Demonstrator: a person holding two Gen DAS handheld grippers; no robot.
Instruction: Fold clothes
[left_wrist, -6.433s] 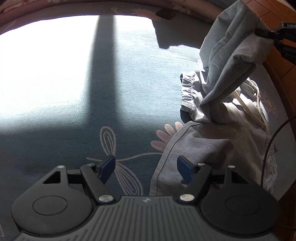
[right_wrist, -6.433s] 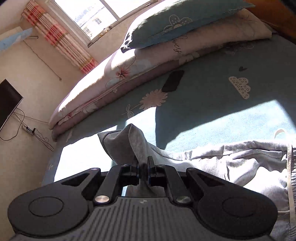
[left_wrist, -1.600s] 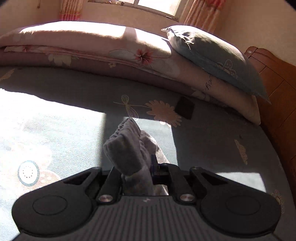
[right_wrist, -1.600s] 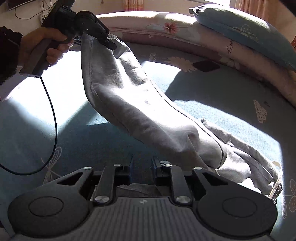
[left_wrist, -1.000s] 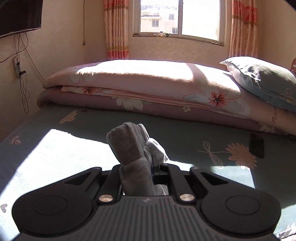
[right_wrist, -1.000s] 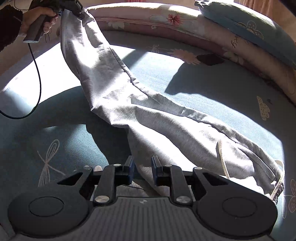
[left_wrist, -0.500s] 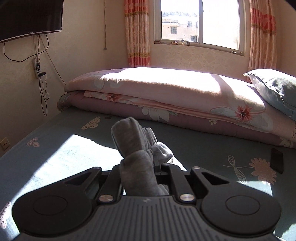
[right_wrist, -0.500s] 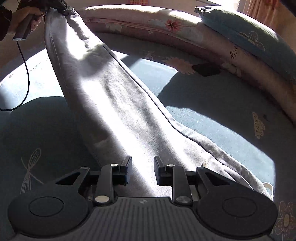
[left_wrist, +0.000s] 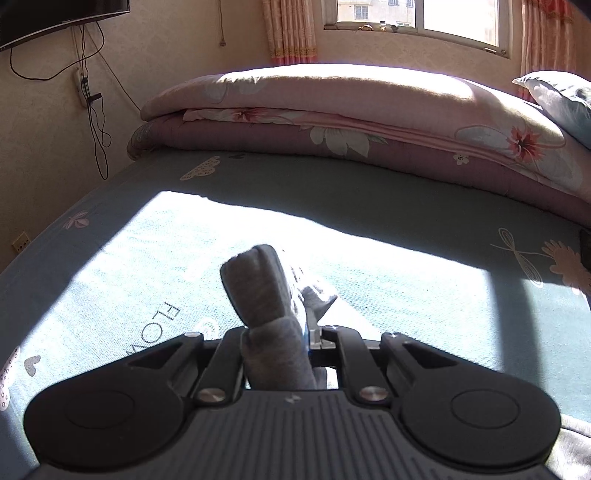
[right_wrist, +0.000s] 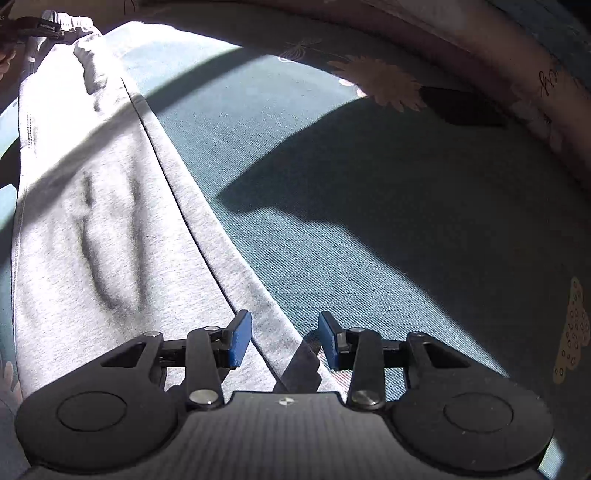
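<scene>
Left gripper (left_wrist: 291, 332): jaws clenched on a bunched end of the grey trousers (right_wrist: 110, 221). The gathered cloth stands up between the fingers as a rounded wad, above the sunlit part of the bed sheet (left_wrist: 406, 295).

Right gripper (right_wrist: 284, 338): jaws released, with a clear gap between the blue pads (right_wrist: 238, 338). The pads straddle the right edge of the trouser leg at the near end; whether they touch the cloth cannot be told.

Trousers: in the right wrist view, one leg lies stretched out on the sheet, running from the near centre to the far left. A seam runs along its length. The far end, with a gathered cuff, meets the other gripper at the top left corner of that view. Long creases run along the middle of the leg.

Surroundings: a folded pink floral quilt (left_wrist: 351, 122) lies along the far side of the bed. A blue pillow (left_wrist: 561, 99) rests on its right end. A dark flat object (right_wrist: 461, 107) lies on the sheet near the quilt. A window (left_wrist: 417, 14) with curtains is set in the far wall.
</scene>
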